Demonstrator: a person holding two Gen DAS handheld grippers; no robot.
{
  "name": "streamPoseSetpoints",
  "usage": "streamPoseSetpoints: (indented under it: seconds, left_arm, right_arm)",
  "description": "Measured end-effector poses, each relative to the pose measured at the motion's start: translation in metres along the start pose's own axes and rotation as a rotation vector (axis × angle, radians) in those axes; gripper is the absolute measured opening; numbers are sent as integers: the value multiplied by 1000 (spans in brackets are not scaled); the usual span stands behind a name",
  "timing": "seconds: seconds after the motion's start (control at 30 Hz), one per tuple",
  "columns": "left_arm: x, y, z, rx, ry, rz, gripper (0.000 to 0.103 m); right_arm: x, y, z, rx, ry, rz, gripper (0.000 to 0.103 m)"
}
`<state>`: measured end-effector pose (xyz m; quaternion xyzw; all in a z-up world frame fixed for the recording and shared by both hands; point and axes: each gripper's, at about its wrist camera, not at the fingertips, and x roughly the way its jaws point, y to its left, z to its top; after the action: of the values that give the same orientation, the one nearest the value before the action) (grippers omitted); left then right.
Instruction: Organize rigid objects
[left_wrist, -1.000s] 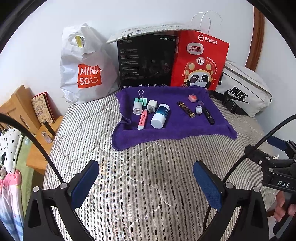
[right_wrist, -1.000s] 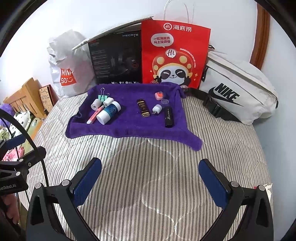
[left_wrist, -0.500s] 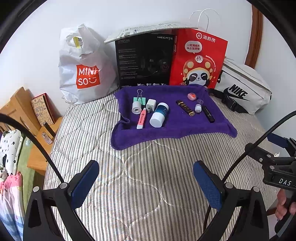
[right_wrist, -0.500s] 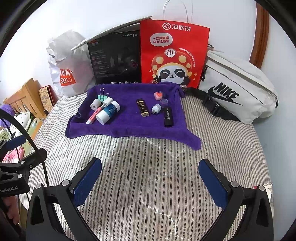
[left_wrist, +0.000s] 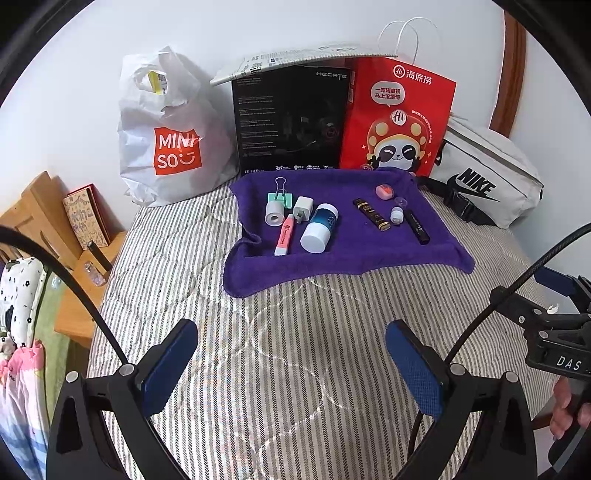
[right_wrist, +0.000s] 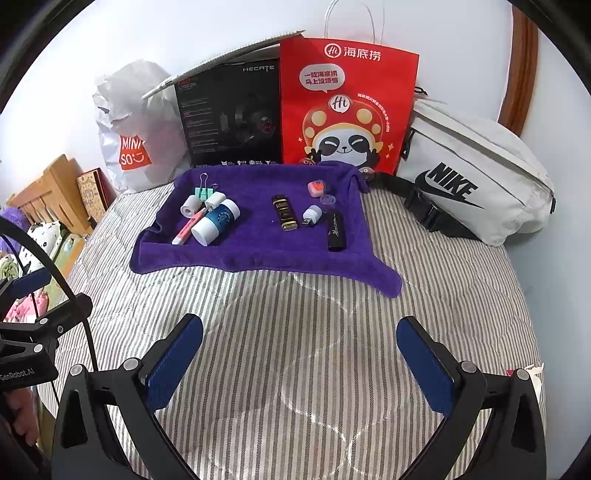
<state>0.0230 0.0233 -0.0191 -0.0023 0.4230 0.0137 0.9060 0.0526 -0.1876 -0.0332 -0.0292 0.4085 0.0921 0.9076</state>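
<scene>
On the bed, small items (left_wrist: 317, 228) sit unchanged on purple towel (left_wrist: 343, 254); our left tool (left_wrist: 291, 363) and right tool (right_wrist: 299, 363) hover wide open, empty.

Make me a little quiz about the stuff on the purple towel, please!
1. True or false: the pink highlighter lies on the purple towel.
2. Which bag stands behind the towel's right part? A) red panda bag B) green bag C) blue bag
3. Fill in: both the left gripper and the right gripper are ____ and hold nothing.

Key: 1 true; 2 A; 3 open.
</scene>
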Motion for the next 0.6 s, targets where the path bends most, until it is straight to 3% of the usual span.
streamPoseSetpoints:
  seconds: [0.6]
  left_arm:
    - [0,-1,0,1,1,1,103]
  right_arm:
    - [-3,-1,-1,3,-6,-3,103]
